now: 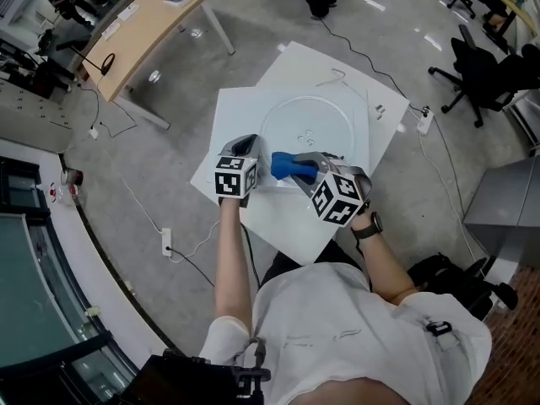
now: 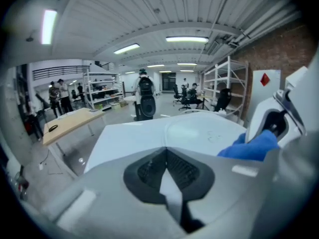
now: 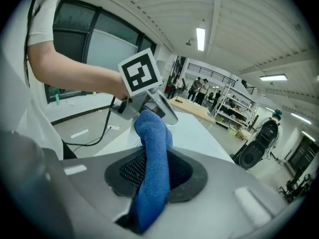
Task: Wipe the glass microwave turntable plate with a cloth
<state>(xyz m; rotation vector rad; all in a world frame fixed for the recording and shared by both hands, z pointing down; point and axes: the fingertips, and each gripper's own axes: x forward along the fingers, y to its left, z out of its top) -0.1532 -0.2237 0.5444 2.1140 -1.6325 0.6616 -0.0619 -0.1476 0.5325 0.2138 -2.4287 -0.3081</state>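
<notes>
From the head view, the person is standing over a white board (image 1: 240, 112) and the glass plate (image 1: 308, 129) is lying flat on it. The left gripper (image 1: 245, 144) is sitting at the plate's near left edge. The right gripper (image 1: 305, 165) is sitting at the near edge just beside it, and the blue cloth (image 1: 285, 167) is bunching between the two. A wooden table (image 1: 143, 28) is standing well apart at the upper left.

In the left gripper view, the left gripper (image 2: 167, 156) is pointing across the board (image 2: 129, 138), with its jaws drawn together and only a thin pale sliver showing between the pads. No nameable thing is sitting between them. The plate (image 2: 204, 128) is lying ahead and to the right. The cloth (image 2: 251, 147) is poking in from the right, under the right gripper (image 2: 271, 128). A person in black (image 2: 145, 98) is standing beyond the board's far end.

In the right gripper view, the right gripper (image 3: 154, 168) is clamping the cloth (image 3: 152, 173), which is running up between the pads and folding over above them. The cloth's top is lying close against the tip of the left gripper (image 3: 162, 108). I cannot tell whether they are touching. The board (image 3: 194, 133) is stretching away behind them
</notes>
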